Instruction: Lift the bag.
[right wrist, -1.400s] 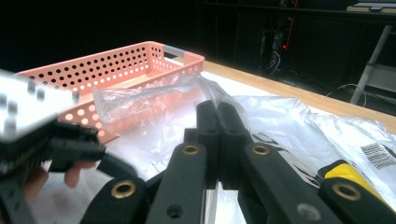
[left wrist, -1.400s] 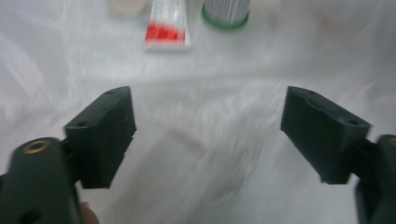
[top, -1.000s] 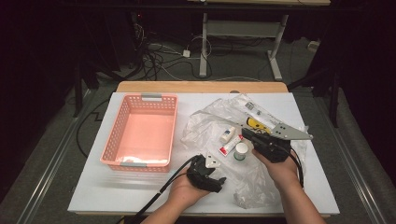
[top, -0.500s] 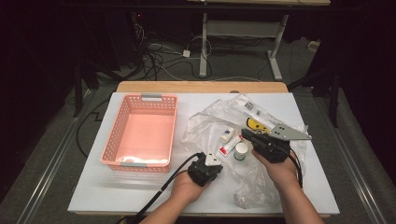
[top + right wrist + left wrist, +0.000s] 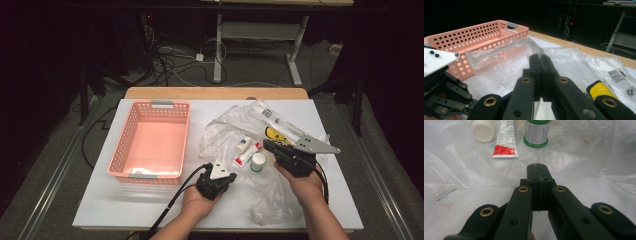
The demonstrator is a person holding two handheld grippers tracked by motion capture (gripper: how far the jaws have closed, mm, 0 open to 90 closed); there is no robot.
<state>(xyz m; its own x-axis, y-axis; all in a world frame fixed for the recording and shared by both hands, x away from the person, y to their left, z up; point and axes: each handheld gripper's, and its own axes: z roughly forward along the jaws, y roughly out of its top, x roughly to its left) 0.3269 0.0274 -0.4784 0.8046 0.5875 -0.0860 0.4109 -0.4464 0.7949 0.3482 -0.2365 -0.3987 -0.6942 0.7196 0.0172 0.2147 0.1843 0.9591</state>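
A crumpled clear plastic bag lies on the white table. On it lie a white bottle, a red-and-white tube and a green-lidded jar. My left gripper is at the bag's near left edge. In the left gripper view its jaws are shut, with film bunched at the tips and the tube and jar ahead. My right gripper sits to the jar's right. Its jaws are shut on a strip of bag film that rises from the tips.
An empty pink basket stands on the table's left half, and appears beyond the film. A yellow-labelled packet lies inside the bag behind my right gripper. The table's wooden far edge borders a dark floor with cables.
The left gripper's jaws have closed and the hand has shifted slightly toward the bag's edge. The right gripper has stayed put.
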